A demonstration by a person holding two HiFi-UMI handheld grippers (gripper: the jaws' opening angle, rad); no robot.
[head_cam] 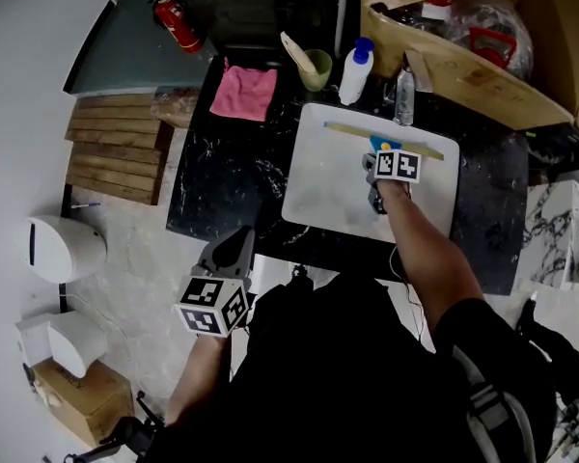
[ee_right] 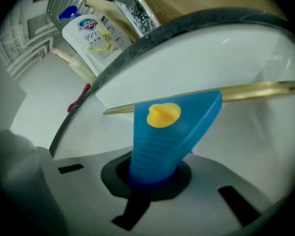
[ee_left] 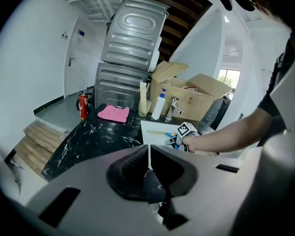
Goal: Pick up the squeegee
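The squeegee (head_cam: pixel 379 144) has a blue handle with a yellow knob and a long yellow blade. It is over a white board (head_cam: pixel 328 186) on the black marble counter (head_cam: pixel 222 181). My right gripper (head_cam: pixel 375 160) is shut on the blue handle; in the right gripper view the squeegee (ee_right: pixel 172 127) rises from between the jaws of the right gripper (ee_right: pixel 150 173), its blade across the white board (ee_right: pixel 236 48). My left gripper (head_cam: pixel 234 249) hangs near the counter's front edge, away from the board. In the left gripper view the left gripper (ee_left: pixel 148 163) is shut on nothing.
A pink cloth (head_cam: pixel 243 93), a green cup (head_cam: pixel 315 69) with a wooden spoon, a white bottle (head_cam: pixel 355 71) and a clear bottle (head_cam: pixel 404 95) stand at the counter's back. A cardboard box (head_cam: pixel 463 56) sits at the back right. Wooden boards (head_cam: pixel 116 148) lie left.
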